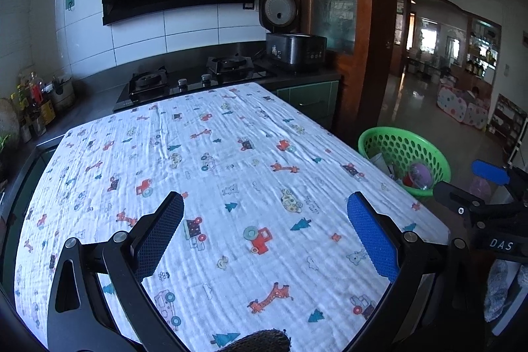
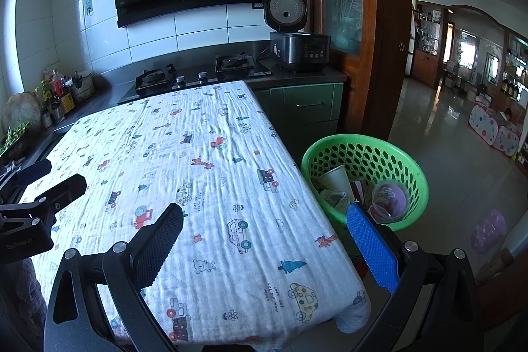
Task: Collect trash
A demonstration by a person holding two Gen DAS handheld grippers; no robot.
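A green perforated basket point(image 2: 409, 164) stands on the floor off the table's right edge; it also shows in the left wrist view point(image 1: 429, 150). Inside it lie a paper cup point(image 2: 335, 178), crumpled paper point(image 2: 333, 197) and a purple-lidded plastic container point(image 2: 389, 198). The table carries a white cloth with cartoon prints point(image 1: 211, 174) and no loose trash shows on it. My left gripper point(image 1: 264, 236) is open and empty above the cloth. My right gripper point(image 2: 264, 248) is open and empty over the table's right front, its blue finger point(image 2: 371, 246) near the basket.
A gas stove point(image 2: 194, 76) and an open rice cooker point(image 2: 298, 45) stand on the counter behind the table. Bottles and jars point(image 2: 56, 94) crowd the left counter. A wooden cabinet point(image 2: 369, 22) stands beside the doorway. A purple object point(image 2: 488, 231) lies on the floor at right.
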